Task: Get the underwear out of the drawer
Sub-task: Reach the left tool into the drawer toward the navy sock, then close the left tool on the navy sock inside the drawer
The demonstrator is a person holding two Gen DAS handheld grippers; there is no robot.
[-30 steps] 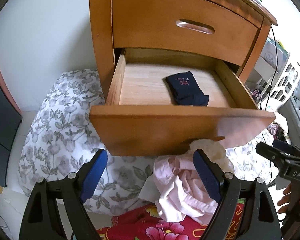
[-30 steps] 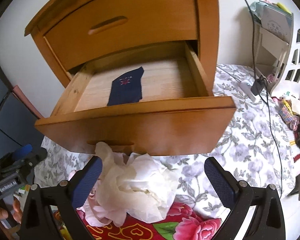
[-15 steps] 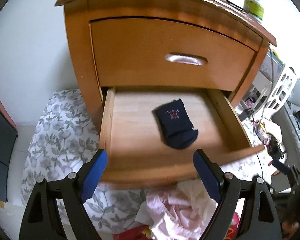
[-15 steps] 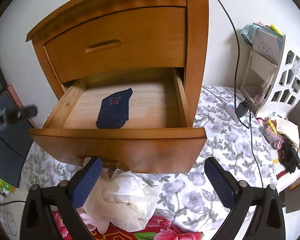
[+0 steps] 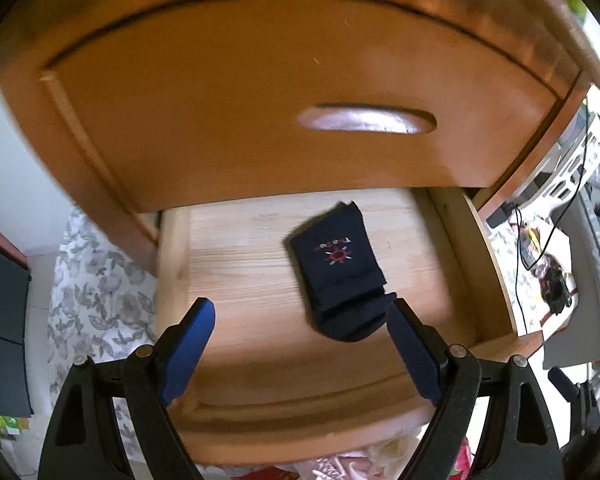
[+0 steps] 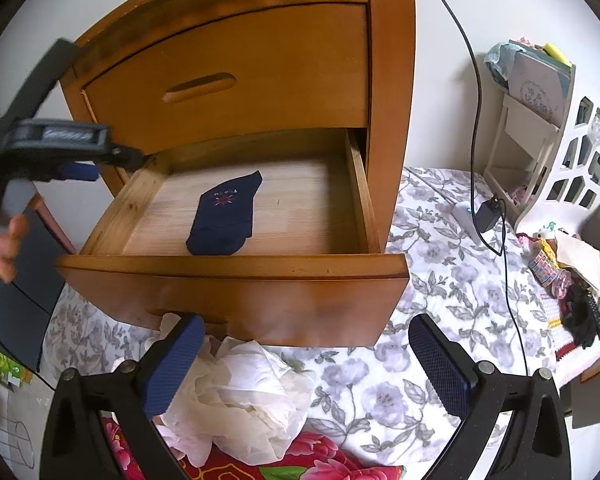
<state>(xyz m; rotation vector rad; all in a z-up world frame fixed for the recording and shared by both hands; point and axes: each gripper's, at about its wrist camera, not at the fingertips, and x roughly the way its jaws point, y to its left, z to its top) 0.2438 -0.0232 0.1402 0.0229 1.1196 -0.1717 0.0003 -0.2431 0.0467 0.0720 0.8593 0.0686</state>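
A folded dark navy garment [image 5: 340, 276] with a small red emblem lies on the pale wood floor of the open lower drawer [image 5: 228, 280]. My left gripper [image 5: 300, 320] hovers open over the drawer, its right finger [image 5: 410, 340] beside the garment's near end. From the right wrist view the same garment [image 6: 224, 216] sits mid-drawer, and the left gripper [image 6: 80, 160], held in a hand, reaches in from the left above the drawer's left wall. My right gripper [image 6: 300, 356] stays open in front of the drawer front [image 6: 236, 300], above crumpled white cloth [image 6: 244, 396].
The wooden nightstand's upper drawer [image 6: 228, 80] is shut. It stands on a floral sheet [image 6: 440, 280]. A black cable and charger [image 6: 488, 212] run along the right wall. A white rack [image 6: 560, 152] and clutter sit at right. Red floral fabric [image 6: 320, 456] lies near my right gripper.
My left gripper has risen and pushed forward over the drawer, closing in on the navy garment. My right gripper has drawn back and up a little. Both stay open.
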